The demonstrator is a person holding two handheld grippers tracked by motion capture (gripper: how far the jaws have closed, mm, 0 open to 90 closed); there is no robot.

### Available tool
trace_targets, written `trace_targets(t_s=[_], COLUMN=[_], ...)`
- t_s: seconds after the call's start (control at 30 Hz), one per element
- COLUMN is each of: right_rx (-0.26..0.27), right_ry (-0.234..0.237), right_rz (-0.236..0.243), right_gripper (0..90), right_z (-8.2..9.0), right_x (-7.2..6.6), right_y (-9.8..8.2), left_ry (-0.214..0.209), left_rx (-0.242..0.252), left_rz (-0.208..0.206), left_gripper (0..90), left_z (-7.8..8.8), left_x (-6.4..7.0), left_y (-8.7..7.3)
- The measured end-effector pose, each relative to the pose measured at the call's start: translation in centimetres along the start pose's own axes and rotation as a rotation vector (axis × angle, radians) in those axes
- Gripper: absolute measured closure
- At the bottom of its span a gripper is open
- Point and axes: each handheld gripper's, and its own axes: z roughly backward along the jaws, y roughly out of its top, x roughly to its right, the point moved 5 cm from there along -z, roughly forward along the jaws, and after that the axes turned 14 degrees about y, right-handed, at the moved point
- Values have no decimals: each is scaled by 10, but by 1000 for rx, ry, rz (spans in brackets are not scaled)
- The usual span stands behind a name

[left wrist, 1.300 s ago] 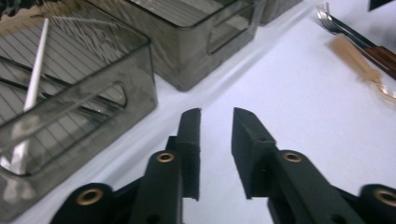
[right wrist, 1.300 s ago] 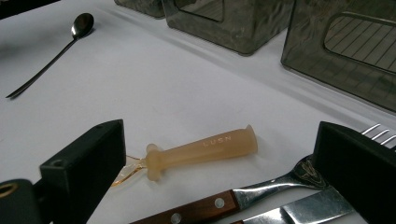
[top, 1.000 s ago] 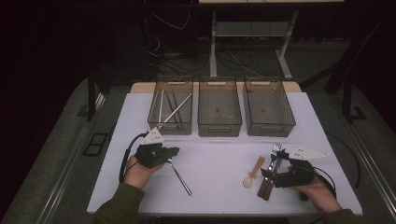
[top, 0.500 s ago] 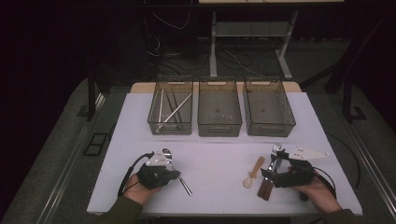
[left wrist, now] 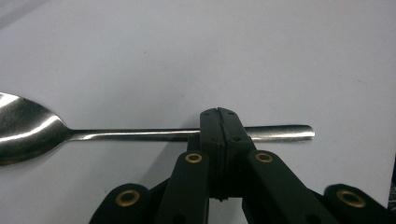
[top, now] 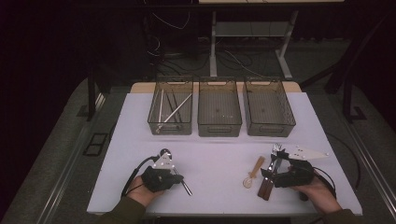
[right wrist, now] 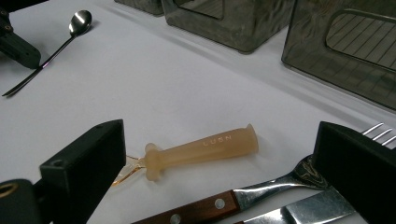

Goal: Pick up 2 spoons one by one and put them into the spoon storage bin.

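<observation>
A: Left gripper view: left gripper (left wrist: pixel 218 122) fingers pressed together, pinching the metal spoon (left wrist: pixel 140 134) by its handle end; spoon lies flat near the counter's (top: pixel 215 154) front-left corner.
B: Step?
A: Grasp looks made; next I'd say lift and carry to the left wire basket (top: pixel 171 106) holding cutlery.
B: Right gripper (right wrist: pixel 219 154)?
A: Fingers spread, empty, over a plastic spoon handle (right wrist: pixel 205 145) marked "LUSN", if I read it right.
</observation>
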Motion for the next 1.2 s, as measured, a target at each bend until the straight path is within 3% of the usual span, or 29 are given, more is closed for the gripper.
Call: trace_targets(t_s=[0.3,0.47,0.6,0.77,0.87,0.9,1.2], right_rx=[-2,-3,-3,-4,-2,-3,-4], right_ry=[-1,0,0,-1,0,0,-1], right_rz=[2,4,3,7,8,7,6], right_gripper=[31,31,31,31,31,31,31], right_z=[0,-1,-1,-1,-1,-1,-2], right_x=[0,0,0,0,0,0,0], right_y=[0,0,0,0,0,0,0], left_ry=[1,-3,-1,5,12,15,35], left_rx=[11,10,12,14,22,19,31], left_rz=[19,0,13,-9,0,-20,-11], left_gripper=[892,892,892,892,893,893,893], left_z=[-4,-6,-8,-13,-16,-17,-28], left_x=[2,2,3,2,3,2,0], left_y=[3,6,9,14,17,18,29])
